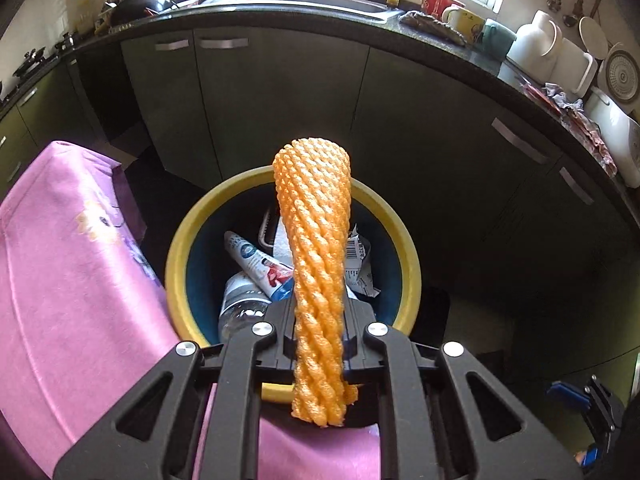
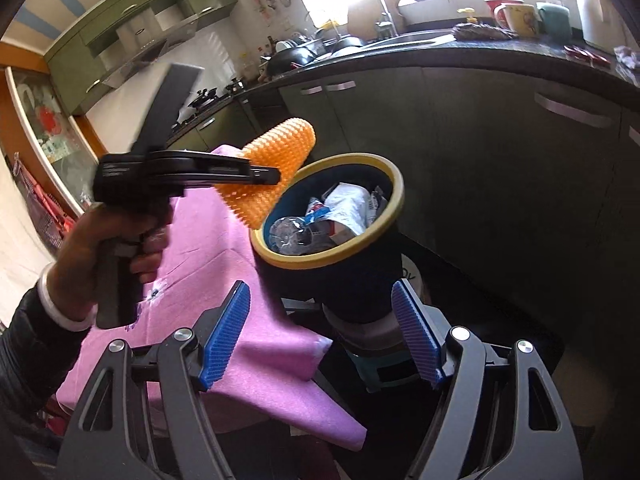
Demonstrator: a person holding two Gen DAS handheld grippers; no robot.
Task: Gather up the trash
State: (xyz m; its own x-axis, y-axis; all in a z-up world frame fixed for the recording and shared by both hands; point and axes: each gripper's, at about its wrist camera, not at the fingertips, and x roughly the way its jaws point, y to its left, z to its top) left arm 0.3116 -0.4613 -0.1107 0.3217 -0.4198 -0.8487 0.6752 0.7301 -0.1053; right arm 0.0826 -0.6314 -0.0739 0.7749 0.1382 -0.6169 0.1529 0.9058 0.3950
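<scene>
My left gripper (image 1: 320, 344) is squeezed tight on an orange foam net (image 1: 316, 264). The net is long and bumpy, and it sticks out past the black fingers. From the right wrist camera I see the same left gripper (image 2: 276, 176) held in a hand (image 2: 116, 256), with the orange foam net (image 2: 276, 168) hanging at the near edge of the bin.

My right gripper (image 2: 320, 332) has its blue pads (image 2: 224, 340) wide apart, and nothing is between them.

Just past the net is the trash bin (image 1: 176, 264). It has a yellow rim and is dark blue inside. In it I see a clear plastic bottle (image 1: 240, 304), a squeezed tube (image 1: 260, 264) and some crumpled paper (image 1: 360, 264). The net is over the open top of the bin. From the right camera the trash bin (image 2: 360, 252) stands on a small stool (image 2: 380, 360).

Beside the bin is a table with a pink cloth (image 1: 80, 280) on it.

Farther back are dark cabinet doors (image 1: 280, 100). On top is the counter (image 1: 440, 36) with a sink (image 1: 320, 0), black pans (image 1: 160, 0) and mugs (image 1: 464, 20).
</scene>
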